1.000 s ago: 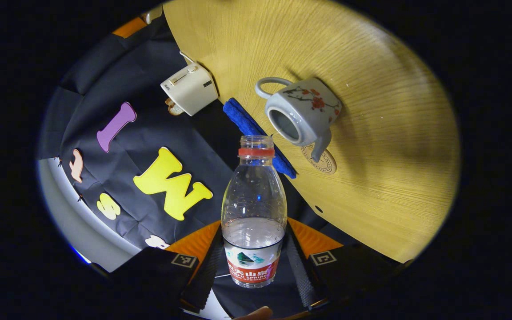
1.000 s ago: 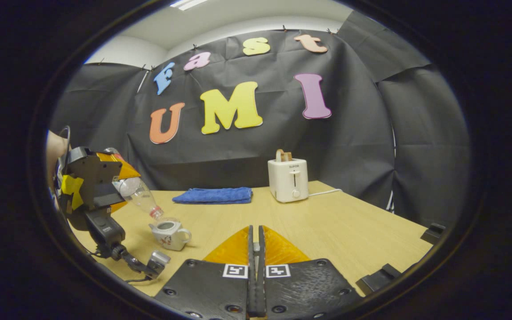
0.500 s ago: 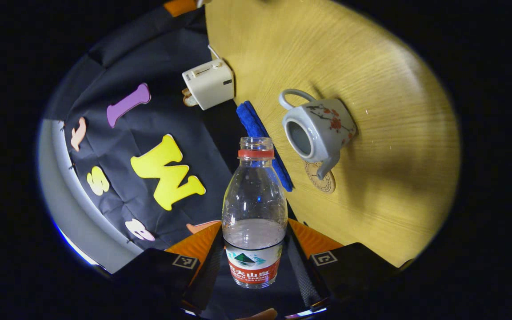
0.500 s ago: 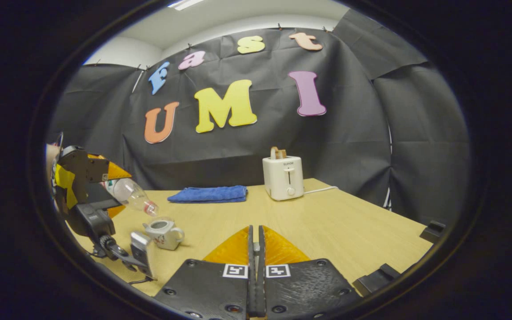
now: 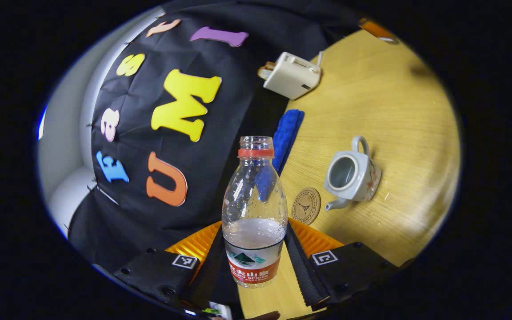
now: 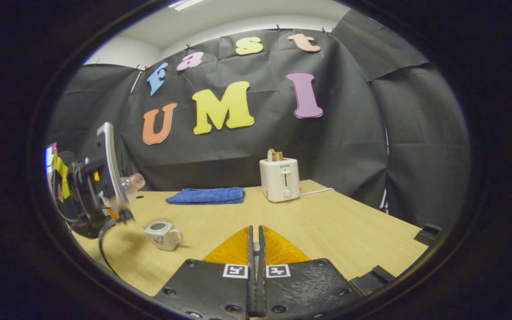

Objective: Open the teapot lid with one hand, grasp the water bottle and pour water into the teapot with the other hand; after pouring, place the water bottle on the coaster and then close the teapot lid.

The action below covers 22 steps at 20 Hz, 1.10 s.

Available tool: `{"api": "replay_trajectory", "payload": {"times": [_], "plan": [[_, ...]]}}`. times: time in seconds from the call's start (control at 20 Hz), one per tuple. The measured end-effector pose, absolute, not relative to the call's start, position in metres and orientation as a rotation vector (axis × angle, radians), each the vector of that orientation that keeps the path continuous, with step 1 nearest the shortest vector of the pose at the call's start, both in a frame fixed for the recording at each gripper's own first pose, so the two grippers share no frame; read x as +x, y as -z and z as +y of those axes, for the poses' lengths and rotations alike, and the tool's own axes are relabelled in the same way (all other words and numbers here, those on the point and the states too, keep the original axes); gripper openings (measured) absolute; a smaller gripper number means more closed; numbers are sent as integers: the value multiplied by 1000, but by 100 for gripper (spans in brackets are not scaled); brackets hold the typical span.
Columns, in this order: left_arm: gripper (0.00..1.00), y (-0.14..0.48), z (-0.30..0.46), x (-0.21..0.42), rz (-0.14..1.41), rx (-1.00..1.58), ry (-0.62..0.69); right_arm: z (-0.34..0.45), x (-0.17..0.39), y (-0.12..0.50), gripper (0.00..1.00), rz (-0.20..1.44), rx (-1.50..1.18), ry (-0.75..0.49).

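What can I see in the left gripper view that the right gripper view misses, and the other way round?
Left gripper view: the round coaster beside the teapot's spout, and the water bottle up close, uncapped and partly full, clamped in the left gripper.
Right gripper view: the right gripper with its fingers closed together, and the left gripper seen from outside at the left.
Both: the lidless teapot, blue towel, toaster and wooden table.
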<state>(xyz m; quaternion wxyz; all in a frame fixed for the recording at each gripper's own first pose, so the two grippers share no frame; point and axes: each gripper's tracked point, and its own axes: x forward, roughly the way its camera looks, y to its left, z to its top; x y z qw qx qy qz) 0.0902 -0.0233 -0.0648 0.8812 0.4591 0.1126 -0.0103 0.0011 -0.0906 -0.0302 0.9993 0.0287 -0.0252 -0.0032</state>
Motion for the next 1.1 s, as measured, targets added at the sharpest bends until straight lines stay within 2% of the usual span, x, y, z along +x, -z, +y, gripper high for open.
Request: {"api": "replay_trajectory", "payload": {"times": [0.1,0.3,0.5,0.65,0.85,1.1], "plan": [[78,66,-22,96,228,771,8,-89,-1,29,0,-59,50,8],[78,51,-8,111,164,555,-87,-88,-1,29,0,-74,42,16],[78,43,-22,132,49,307,-56,-94,1,33,0,-69,65,24],[79,45,-27,155,0,250,-59,-96,-1,33,0,-73,118,12],[80,81,-33,185,85,141,-40,-102,3,42,0,-49,109,2],[81,70,-37,212,61,57,-19,-105,2,46,0,-45,85,10]]}}
